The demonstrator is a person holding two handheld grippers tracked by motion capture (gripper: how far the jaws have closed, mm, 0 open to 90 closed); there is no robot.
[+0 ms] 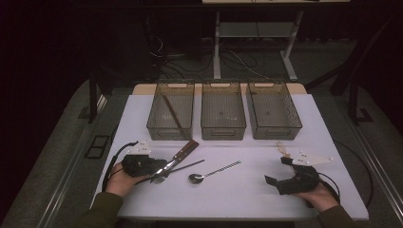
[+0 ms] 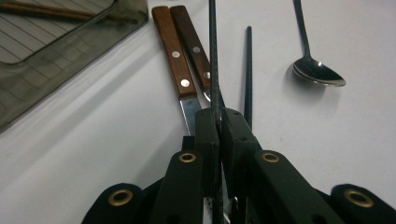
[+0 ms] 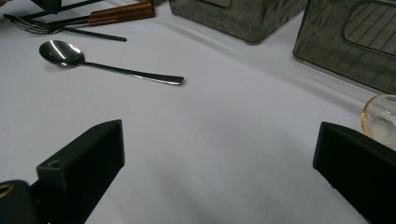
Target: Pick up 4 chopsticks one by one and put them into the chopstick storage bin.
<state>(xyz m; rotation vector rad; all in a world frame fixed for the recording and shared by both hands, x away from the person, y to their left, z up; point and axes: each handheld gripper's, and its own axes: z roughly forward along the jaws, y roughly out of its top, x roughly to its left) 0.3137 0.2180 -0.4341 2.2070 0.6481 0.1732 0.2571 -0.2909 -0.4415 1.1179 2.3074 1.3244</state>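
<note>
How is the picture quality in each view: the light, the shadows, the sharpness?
High view: dim, room beyond the table nearly black. Left gripper view: brighter; the spoon shines and casts a soft shadow; the thin black stick between the closed jaws is sharp. Right gripper view: even light, the near jaws slightly blurred, the bins throw soft shadows.

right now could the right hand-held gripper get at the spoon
Probably yes. The right hand-held gripper is open and holds nothing, and bare table lies between it and the spoon. The left hand-held gripper is pinching a thin dark rod.

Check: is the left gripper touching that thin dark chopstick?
Touching. In the left gripper view, the left gripper has both jaws closed on the thin dark chopstick.
</note>
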